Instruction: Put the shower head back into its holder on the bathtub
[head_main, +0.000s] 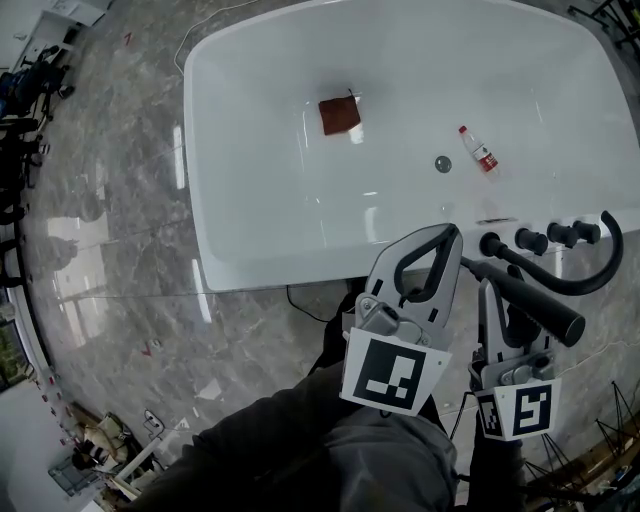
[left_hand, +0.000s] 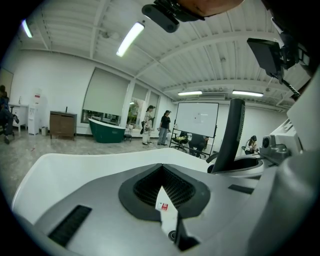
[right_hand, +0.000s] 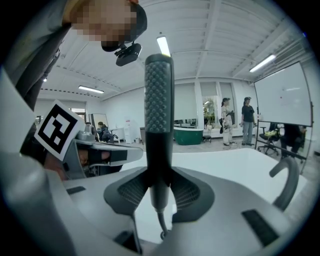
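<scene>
Right gripper (head_main: 492, 292) pinches the shower head (head_main: 535, 305), jaws clamped on its black handle; in the right gripper view the shower head (right_hand: 158, 100) stands upright between the pads with a thin hose (right_hand: 160, 220) hanging from its lower end. In the head view it lies slanted just in front of the tub (head_main: 400, 60) rim, near the black knobs (head_main: 530, 240) and curved spout (head_main: 605, 265), head end pointing right and clear of them. Left gripper (head_main: 448, 238) sits just left of the right one, tips pressed together, nothing held; in the left gripper view only a thin slit shows between the pads (left_hand: 145, 187), white tub and a bottle (left_hand: 162, 205) visible through it. Inside the tub: small red-label bottle (head_main: 480, 150), drain (head_main: 443, 164), brown square pad (head_main: 339, 115), all well apart from the grippers. Grey marble floor (head_main: 110, 200) around the tub. Background of the left gripper view shows a green tub (left_hand: 106, 131) and people standing
</scene>
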